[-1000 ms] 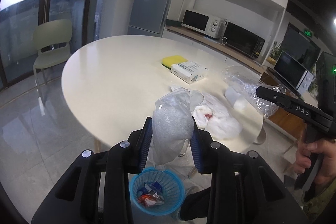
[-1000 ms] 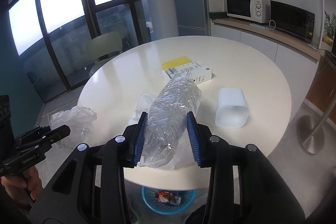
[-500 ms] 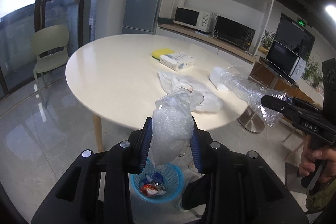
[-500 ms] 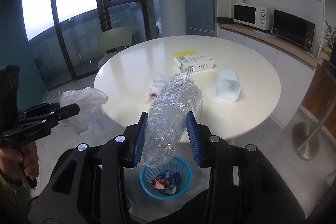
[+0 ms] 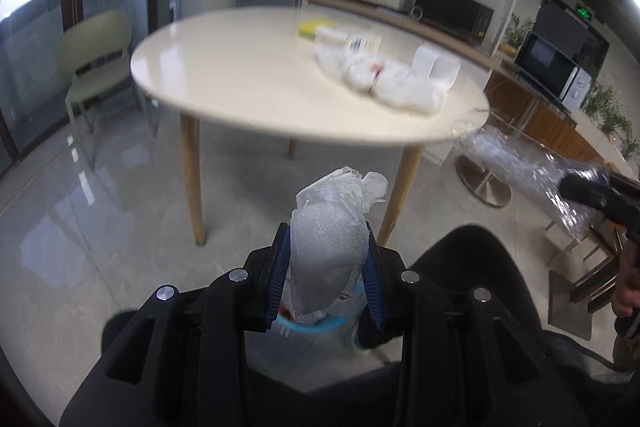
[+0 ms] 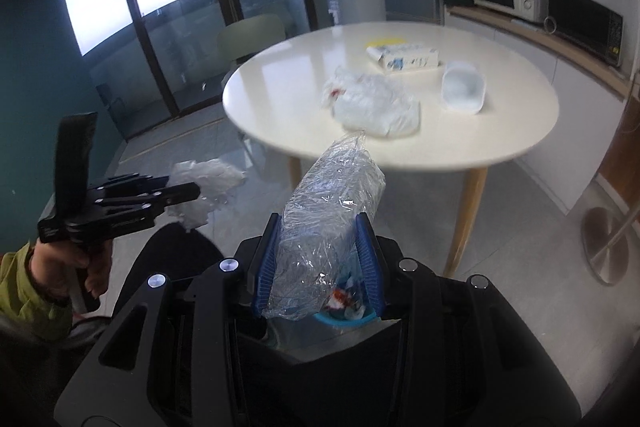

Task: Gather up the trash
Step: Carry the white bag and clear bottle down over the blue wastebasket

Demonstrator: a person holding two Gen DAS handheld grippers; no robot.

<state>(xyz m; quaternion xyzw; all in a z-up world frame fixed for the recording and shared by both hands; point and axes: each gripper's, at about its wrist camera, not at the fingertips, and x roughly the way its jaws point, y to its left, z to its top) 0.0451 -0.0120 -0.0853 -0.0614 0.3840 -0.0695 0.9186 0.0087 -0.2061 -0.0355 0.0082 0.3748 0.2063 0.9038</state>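
Holding a white bag (image 5: 328,251) tight, the left gripper (image 5: 326,269) hangs just above the blue bin (image 5: 316,323). Beside it, the right gripper (image 6: 318,261) squeezes a clear wrapper (image 6: 328,223) above the same bin. These light things could float past the small bin if let go too soon.

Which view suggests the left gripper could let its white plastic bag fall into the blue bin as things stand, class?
Probably yes, by the left wrist view: the left gripper, shut on the white plastic bag, hangs right above the blue bin, nothing visible between them.
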